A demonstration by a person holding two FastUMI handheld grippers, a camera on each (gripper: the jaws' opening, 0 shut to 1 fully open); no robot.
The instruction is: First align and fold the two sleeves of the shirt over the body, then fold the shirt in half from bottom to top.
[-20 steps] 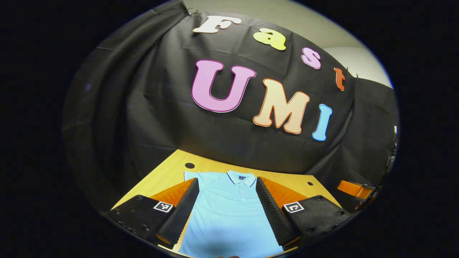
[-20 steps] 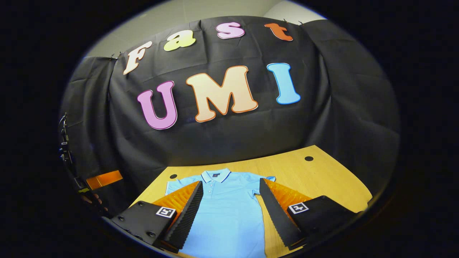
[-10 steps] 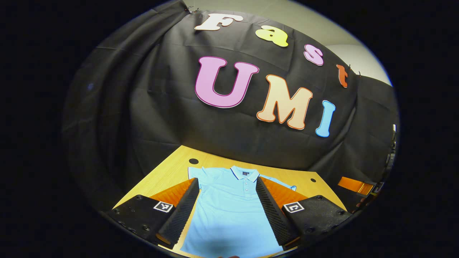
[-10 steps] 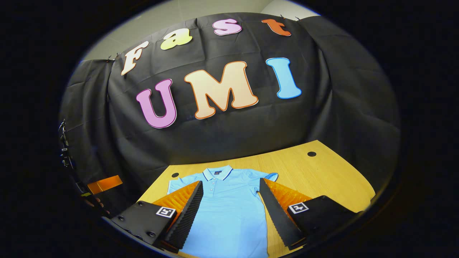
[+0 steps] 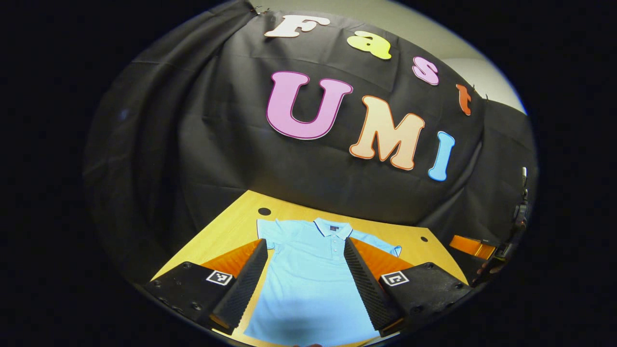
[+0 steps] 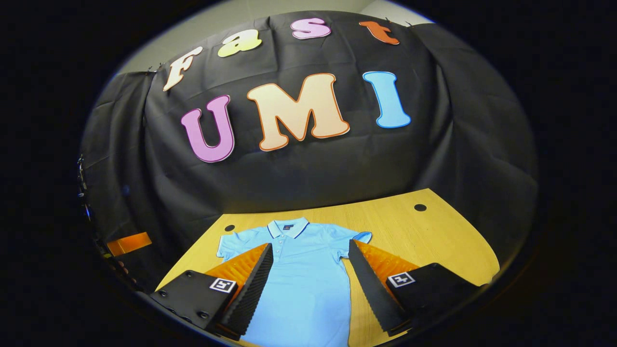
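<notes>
Shirt: light blue polo, lying flat and face up on the table; collar toward the booth wall, hem toward the grippers.
Collar: dark-trimmed, with a short buttoned placket running down from it.
Sleeves: both short sleeves spread outward from the body, unfolded; left sleeve and right sleeve lie flat on the wood.
Left gripper: fingers spread wide, grasping nothing; the shirt body shows in the gap between them. Contact with the fabric cannot be judged from the left gripper view.
Right gripper: fingers likewise spread wide and empty; the shirt's right half shows between them, with a strip of bare table beside the right finger.
Table: light wood, with dark round holes near its far corners; the shirt sits near the middle.
Other gripper seen at the edge: an orange part at the left rim of the right gripper view, and an orange part at the right rim of the left gripper view.
</notes>
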